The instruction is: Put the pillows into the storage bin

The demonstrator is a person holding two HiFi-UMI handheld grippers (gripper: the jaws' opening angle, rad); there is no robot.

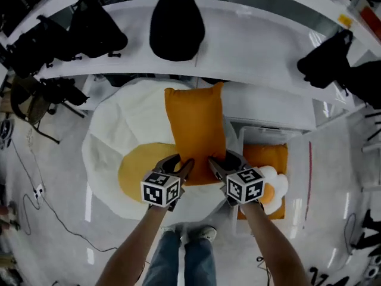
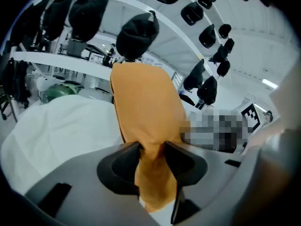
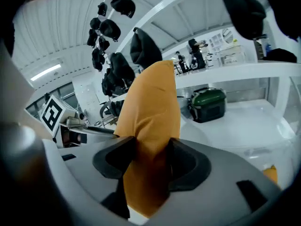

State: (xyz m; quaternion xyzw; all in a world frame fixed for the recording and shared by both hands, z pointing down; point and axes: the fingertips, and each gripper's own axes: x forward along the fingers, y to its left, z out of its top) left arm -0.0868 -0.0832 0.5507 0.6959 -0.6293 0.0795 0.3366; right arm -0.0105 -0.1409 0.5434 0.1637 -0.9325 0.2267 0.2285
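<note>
left gripper (image 1: 184, 162) and right gripper (image 1: 219, 161) each clenched on near edge of orange pillow (image 1: 195, 121), raised above white-and-yellow cushion (image 1: 119, 142) (storage bin (image 1: 302, 177) beside, to right).

Holding one pillow (image 1: 194, 124) up at centre by its near edge, with the left gripper (image 1: 183, 162) clamped on the near-left corner and the right gripper (image 1: 219, 161) on the near-right corner, side by side. Raised above the right part of a big cushion (image 1: 119, 130), spread on the floor to the left and beneath. To the right, just beside that cushion, a storage bin (image 1: 296, 177), with a second pillow (image 1: 265, 155) lying in it and a small pillow (image 1: 277, 186) on top at the near end. Behind all, a curved shelf (image 1: 256, 46) carrying bags (image 1: 176, 25).
</note>
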